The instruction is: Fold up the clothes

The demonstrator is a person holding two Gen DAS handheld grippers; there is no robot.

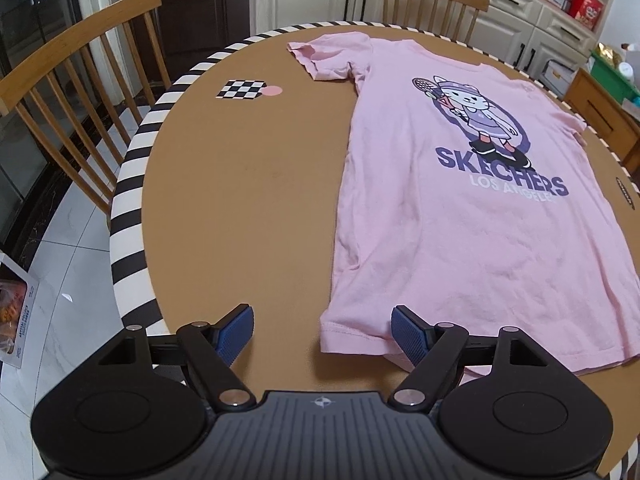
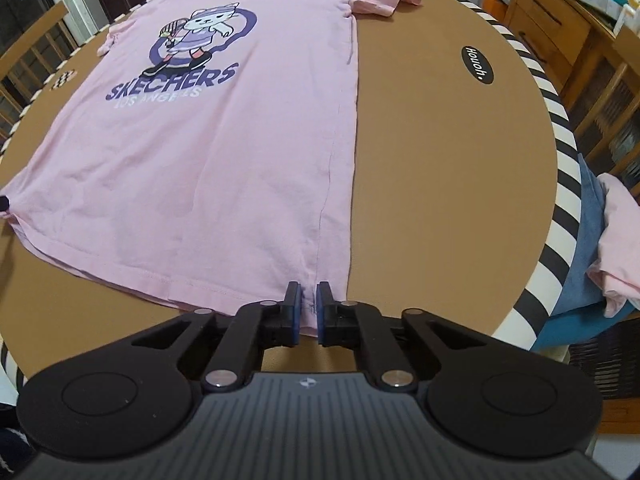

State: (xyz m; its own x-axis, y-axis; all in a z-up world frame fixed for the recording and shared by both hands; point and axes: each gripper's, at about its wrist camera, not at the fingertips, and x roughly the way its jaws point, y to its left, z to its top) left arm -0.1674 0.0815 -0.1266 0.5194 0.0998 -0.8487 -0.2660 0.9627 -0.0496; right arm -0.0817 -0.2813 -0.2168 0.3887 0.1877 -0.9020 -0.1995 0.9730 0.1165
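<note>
Table [image 1: 248, 184] bare left of shirt [image 1: 460, 216]; left hand-held gripper [image 1: 322, 334] wide at hem corner; right hand-held gripper [image 2: 308, 312] pinching hem.

The T-shirt [image 1: 460, 208] is pale pink, with a purple print of a cat holding a racket and the words "SKECHERS LOS ANGELES" on the chest. It lies flat and unfolded, print side up, on the right part of the round brown table, with both short sleeves spread out and the collar at the far edge. At the near hem [image 2: 224, 280] the cloth is bunched a little, close to the right corner.
</note>
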